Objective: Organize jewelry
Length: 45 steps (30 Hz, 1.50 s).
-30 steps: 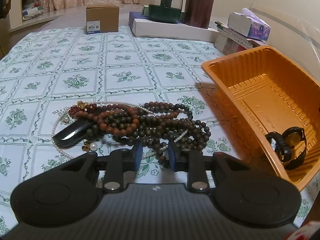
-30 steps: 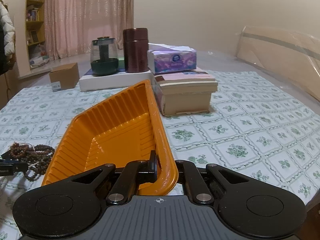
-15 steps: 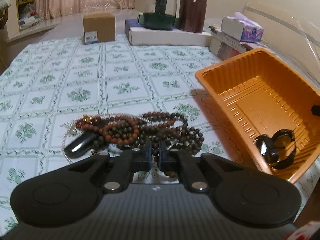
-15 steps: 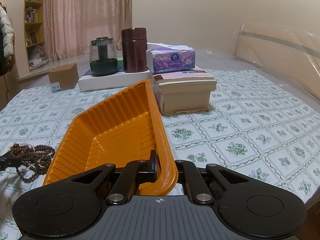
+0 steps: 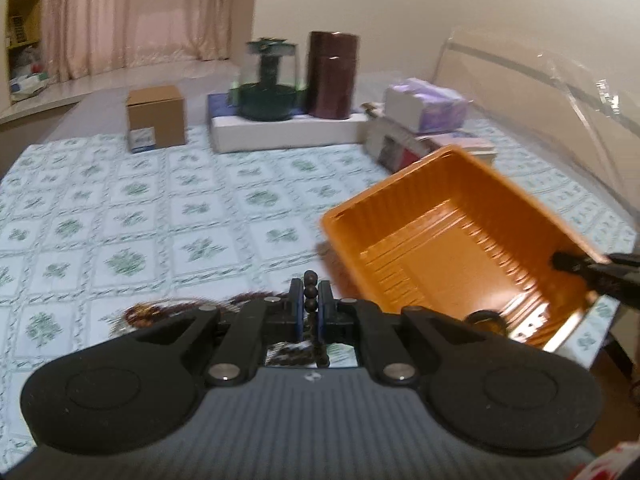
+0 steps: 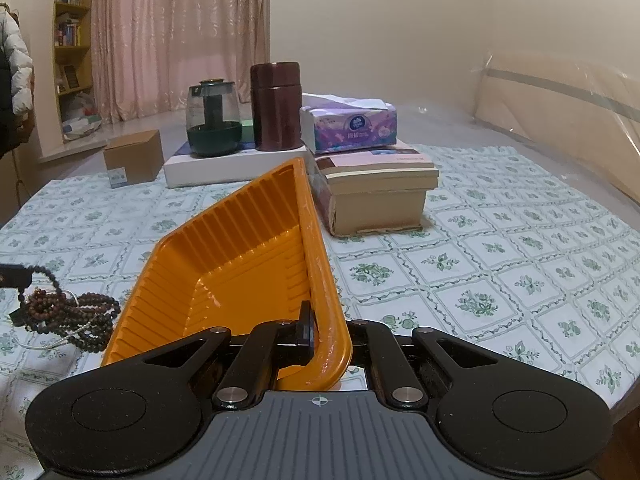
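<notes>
My left gripper (image 5: 310, 304) is shut on a strand of dark wooden beads (image 5: 311, 285) and holds it lifted above the floral tablecloth; the rest of the bead pile (image 6: 66, 312) hangs and trails on the cloth below. The orange plastic tray (image 5: 460, 236) stands tilted to the right, with a black watch (image 5: 484, 318) partly showing at its near end. My right gripper (image 6: 320, 334) is shut on the tray's near rim (image 6: 326, 312) and holds it tilted. The right gripper's finger tip also shows in the left wrist view (image 5: 588, 266).
At the back stand a cardboard box (image 5: 156, 120), a white flat box (image 6: 232, 168) bearing a glass teapot (image 6: 214, 124) and a brown canister (image 6: 276, 106), and a tissue box (image 6: 348, 126) on stacked books (image 6: 376, 188). A plastic-wrapped panel (image 6: 560, 120) stands at right.
My left gripper closed on a bead strand and rose, tilting up, pulling beads off the cloth. The right gripper kept its hold on the tray rim.
</notes>
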Each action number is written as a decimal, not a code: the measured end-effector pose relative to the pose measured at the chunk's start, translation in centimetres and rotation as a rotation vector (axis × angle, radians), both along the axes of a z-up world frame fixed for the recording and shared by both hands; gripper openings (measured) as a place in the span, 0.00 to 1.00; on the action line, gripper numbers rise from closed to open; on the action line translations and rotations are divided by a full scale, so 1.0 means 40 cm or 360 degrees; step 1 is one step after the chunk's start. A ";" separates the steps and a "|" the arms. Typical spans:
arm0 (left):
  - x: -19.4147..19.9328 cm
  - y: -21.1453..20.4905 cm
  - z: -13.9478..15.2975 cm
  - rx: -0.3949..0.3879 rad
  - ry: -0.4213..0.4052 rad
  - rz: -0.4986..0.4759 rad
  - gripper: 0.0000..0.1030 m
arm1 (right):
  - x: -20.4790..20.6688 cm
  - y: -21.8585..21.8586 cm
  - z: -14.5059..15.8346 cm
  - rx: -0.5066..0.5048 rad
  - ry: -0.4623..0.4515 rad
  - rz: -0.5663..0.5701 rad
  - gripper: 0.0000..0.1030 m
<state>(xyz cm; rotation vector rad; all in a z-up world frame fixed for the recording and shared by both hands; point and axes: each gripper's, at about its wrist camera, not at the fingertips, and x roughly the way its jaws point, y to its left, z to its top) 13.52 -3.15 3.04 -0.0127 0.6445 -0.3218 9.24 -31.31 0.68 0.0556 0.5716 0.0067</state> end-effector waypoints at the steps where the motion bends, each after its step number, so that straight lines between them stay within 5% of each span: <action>1: -0.001 -0.014 0.005 -0.0005 -0.0007 -0.0023 0.05 | 0.000 0.000 0.000 0.0002 0.0000 0.0000 0.06; 12: 0.010 -0.180 0.005 -0.0059 -0.0009 -0.0275 0.05 | -0.003 0.002 0.002 0.0016 -0.0001 -0.0002 0.06; 23: 0.045 -0.242 -0.033 -0.0059 0.0025 -0.0343 0.08 | 0.001 -0.001 0.000 0.0028 0.0004 -0.0007 0.06; 45: -0.012 0.072 -0.108 0.0073 0.0106 0.0167 0.18 | 0.003 -0.005 -0.005 0.0028 0.0008 -0.0010 0.06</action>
